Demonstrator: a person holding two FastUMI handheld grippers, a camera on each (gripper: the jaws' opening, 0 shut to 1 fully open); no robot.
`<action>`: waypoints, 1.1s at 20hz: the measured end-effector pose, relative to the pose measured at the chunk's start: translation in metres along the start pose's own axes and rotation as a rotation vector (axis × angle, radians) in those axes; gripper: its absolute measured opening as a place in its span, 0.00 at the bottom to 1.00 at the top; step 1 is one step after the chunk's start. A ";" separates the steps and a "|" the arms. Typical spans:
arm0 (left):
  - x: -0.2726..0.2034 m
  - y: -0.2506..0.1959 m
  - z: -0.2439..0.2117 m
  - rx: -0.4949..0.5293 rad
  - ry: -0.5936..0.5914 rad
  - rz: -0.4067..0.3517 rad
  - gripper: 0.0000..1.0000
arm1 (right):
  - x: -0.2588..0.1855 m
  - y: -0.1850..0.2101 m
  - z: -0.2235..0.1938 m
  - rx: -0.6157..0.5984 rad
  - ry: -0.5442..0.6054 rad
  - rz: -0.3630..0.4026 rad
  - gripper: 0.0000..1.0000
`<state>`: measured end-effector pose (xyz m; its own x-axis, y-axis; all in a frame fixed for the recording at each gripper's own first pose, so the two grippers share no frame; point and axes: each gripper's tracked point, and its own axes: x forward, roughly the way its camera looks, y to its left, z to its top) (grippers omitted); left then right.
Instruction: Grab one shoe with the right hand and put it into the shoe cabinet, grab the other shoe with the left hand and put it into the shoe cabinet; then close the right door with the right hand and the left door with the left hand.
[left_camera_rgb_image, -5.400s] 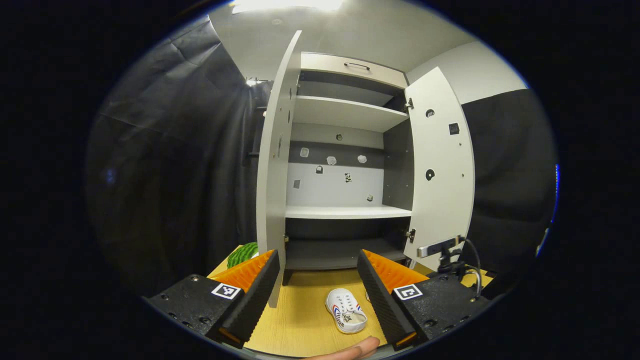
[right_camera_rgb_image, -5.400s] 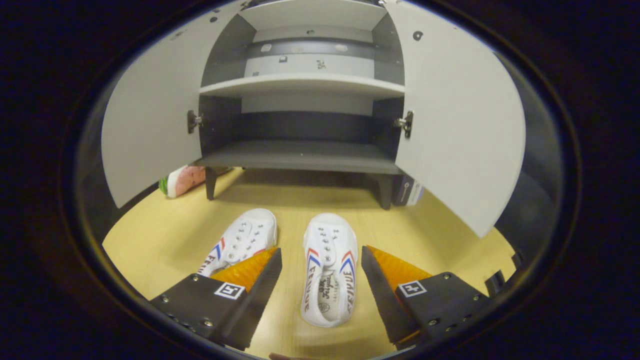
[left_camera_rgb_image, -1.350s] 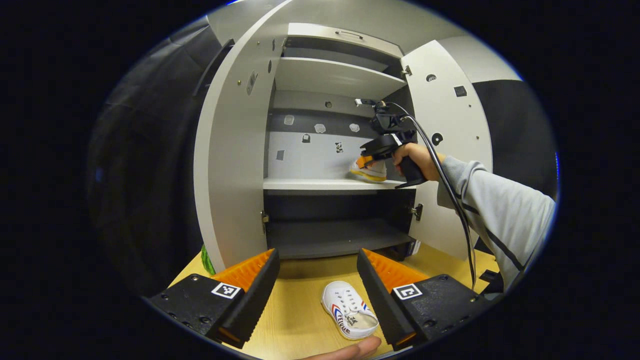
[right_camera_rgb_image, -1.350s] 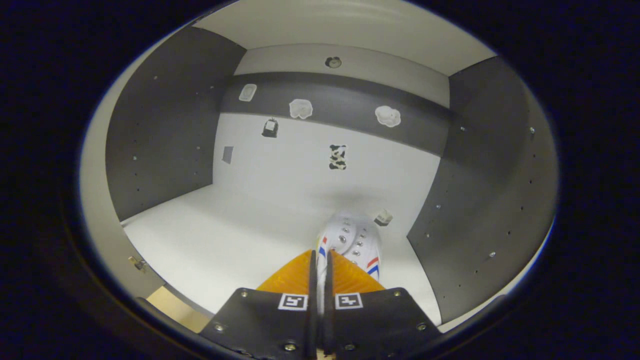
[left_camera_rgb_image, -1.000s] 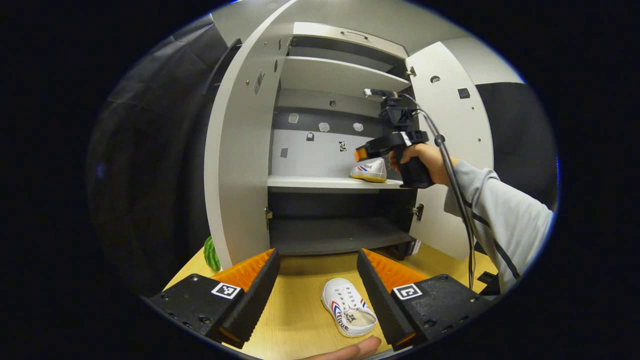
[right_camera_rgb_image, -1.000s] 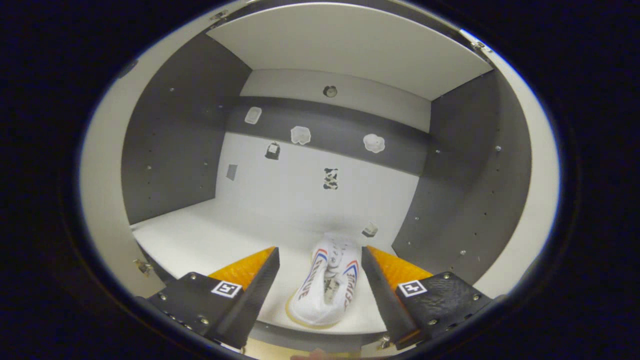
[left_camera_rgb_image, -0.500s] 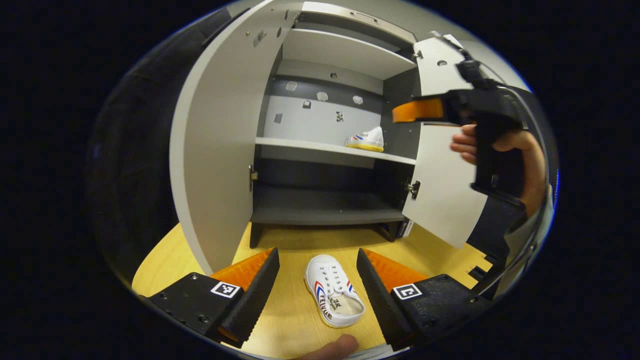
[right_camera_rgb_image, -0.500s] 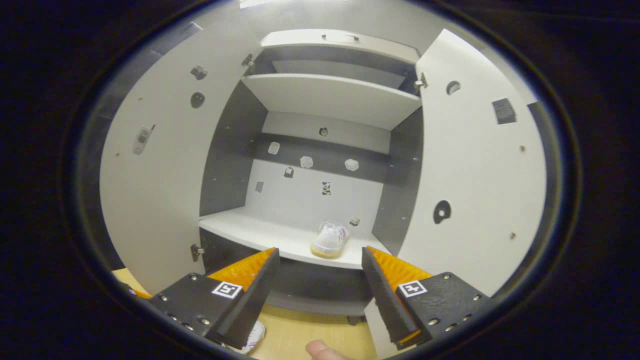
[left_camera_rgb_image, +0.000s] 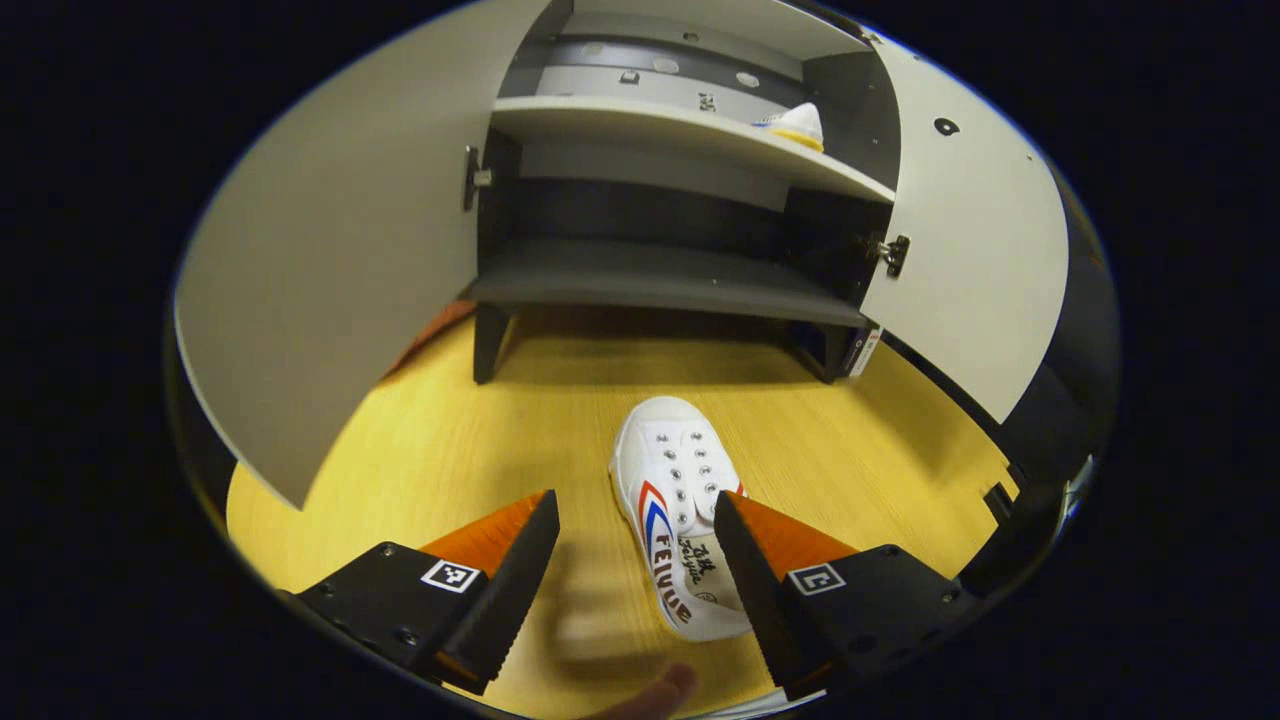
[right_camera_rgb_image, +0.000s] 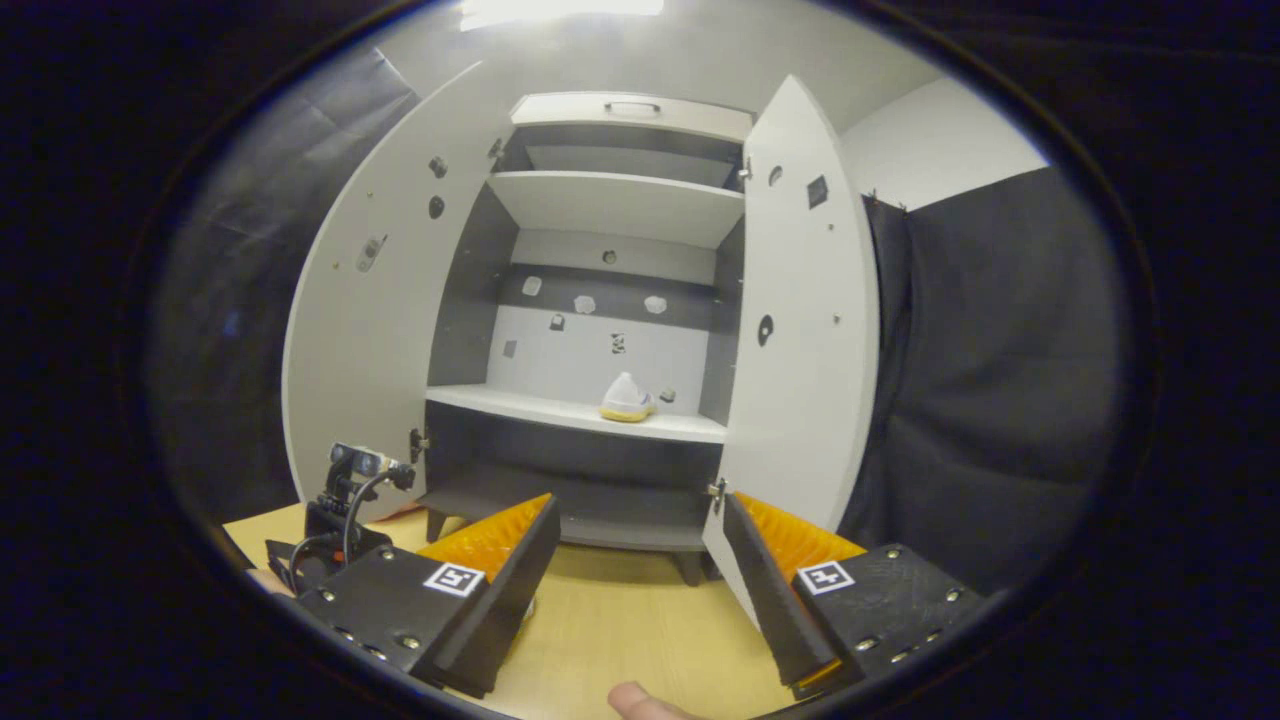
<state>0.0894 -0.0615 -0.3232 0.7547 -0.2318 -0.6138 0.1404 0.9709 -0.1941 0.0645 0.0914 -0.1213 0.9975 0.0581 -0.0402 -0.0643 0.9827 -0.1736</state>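
- In the left gripper view, the left door (left_camera_rgb_image: 330, 260) of the shoe cabinet (left_camera_rgb_image: 660, 275) fills the left side of the frame. It hangs wide open.
- In the lower middle, the left gripper (left_camera_rgb_image: 635, 580) has its two fingers spread wide. They hold nothing.
- A white shoe (left_camera_rgb_image: 680, 515) lies on the wooden floor (left_camera_rgb_image: 440, 450) between the fingers, closer to the right one. I cannot tell if it touches that finger. Its toe points up toward the cabinet.
- At the top, a bit right of the middle, the other shoe (left_camera_rgb_image: 795, 125) sits on the white shelf (left_camera_rgb_image: 640, 125) at its right end.
- The right door (left_camera_rgb_image: 965, 240) is open on the right side.
- In the right gripper view, a small camera on a stand (right_camera_rgb_image: 345, 480) sits at the lower left.
- The right gripper (right_camera_rgb_image: 640, 585) is at the bottom middle. Its fingers are wide apart and hold nothing.
- The shoe on the shelf (right_camera_rgb_image: 626, 398) shows in the middle of the frame, inside the open cabinet.
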 end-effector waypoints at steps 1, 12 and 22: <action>0.005 0.000 -0.004 -0.009 0.018 0.000 0.96 | -0.003 -0.006 -0.008 0.010 -0.004 -0.018 0.98; 0.045 -0.011 -0.026 -0.010 0.065 -0.047 0.59 | -0.015 -0.003 -0.016 0.136 -0.021 0.095 0.98; 0.020 -0.005 -0.015 0.063 -0.024 0.015 0.02 | -0.005 -0.023 -0.028 0.156 0.021 0.076 0.98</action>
<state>0.0937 -0.0716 -0.3460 0.7719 -0.2168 -0.5976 0.1687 0.9762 -0.1362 0.0602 0.0635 -0.1442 0.9890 0.1309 -0.0683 -0.1322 0.9911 -0.0150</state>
